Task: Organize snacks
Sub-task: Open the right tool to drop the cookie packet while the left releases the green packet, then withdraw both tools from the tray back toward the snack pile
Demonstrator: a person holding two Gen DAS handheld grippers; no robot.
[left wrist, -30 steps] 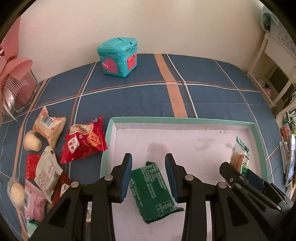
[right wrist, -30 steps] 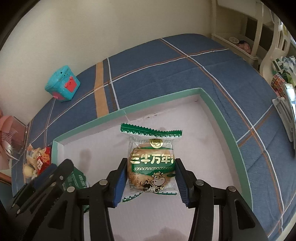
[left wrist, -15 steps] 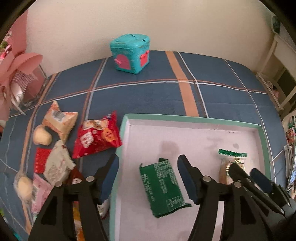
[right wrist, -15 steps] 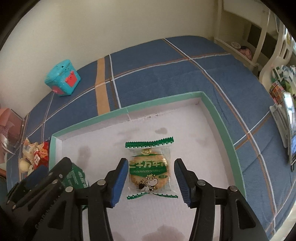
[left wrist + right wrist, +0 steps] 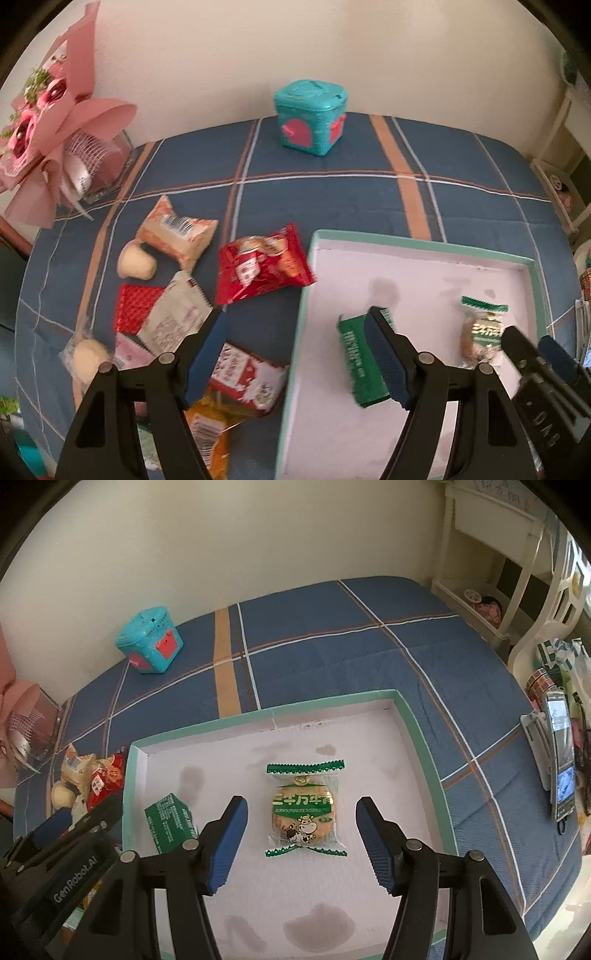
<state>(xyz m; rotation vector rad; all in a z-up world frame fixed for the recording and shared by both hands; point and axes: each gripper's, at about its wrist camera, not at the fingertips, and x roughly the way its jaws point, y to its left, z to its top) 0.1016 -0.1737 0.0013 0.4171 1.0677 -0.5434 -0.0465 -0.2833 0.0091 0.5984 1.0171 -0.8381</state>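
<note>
A white tray with a teal rim (image 5: 413, 242) (image 5: 266, 712) lies on the blue plaid cloth. Inside it lie a dark green packet (image 5: 356, 363) (image 5: 168, 821) and a clear green-edged biscuit packet (image 5: 304, 808) (image 5: 484, 334). My left gripper (image 5: 297, 332) is open and empty, straddling the tray's left rim. My right gripper (image 5: 301, 816) is open and empty, just behind the biscuit packet. Loose snacks lie left of the tray: a red packet (image 5: 262, 267), an orange-white packet (image 5: 177, 234), a white packet (image 5: 173, 319) and others.
A teal toy box (image 5: 310, 116) (image 5: 149, 644) stands at the back by the wall. A pink bouquet (image 5: 55, 136) is at the back left. White shelving (image 5: 495, 572) and a phone (image 5: 561, 760) are at the right.
Both grippers opened wider and drew back. The left gripper swung left off the green packet. The biscuit packet, released by the right gripper, lies in the tray.
</note>
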